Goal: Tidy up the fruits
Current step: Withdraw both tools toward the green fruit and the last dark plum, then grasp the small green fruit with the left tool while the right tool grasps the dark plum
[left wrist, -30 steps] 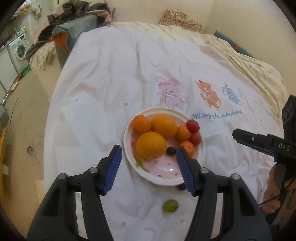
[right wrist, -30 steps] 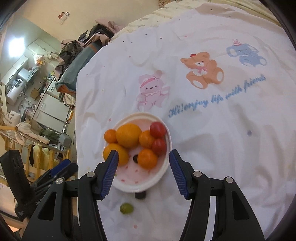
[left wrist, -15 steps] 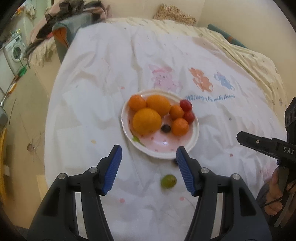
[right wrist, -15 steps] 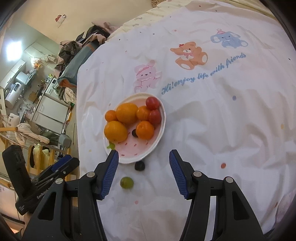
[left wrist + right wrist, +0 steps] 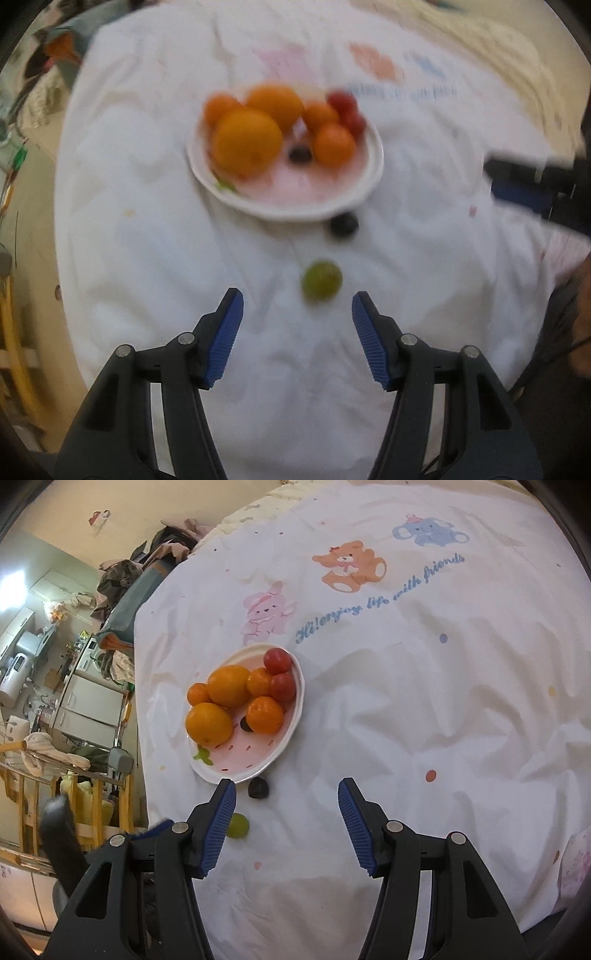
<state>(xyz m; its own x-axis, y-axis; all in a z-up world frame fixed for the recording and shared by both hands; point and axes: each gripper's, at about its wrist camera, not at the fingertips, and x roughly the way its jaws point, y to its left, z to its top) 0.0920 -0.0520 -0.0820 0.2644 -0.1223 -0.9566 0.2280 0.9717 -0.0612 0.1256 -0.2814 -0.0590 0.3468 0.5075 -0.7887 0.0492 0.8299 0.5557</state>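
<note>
With both grippers gaping empty, the left gripper faced a green grape loose on the bedsheet near the plate; closing off-centre could roll it away.

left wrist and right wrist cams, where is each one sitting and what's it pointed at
Left wrist: on the left gripper, looking along its open blue fingers at the green grape and plate; blurred.
Right wrist: on the right gripper, open, facing the bedsheet right of the plate.
Shared: plate, green grape, dark grape.
</note>
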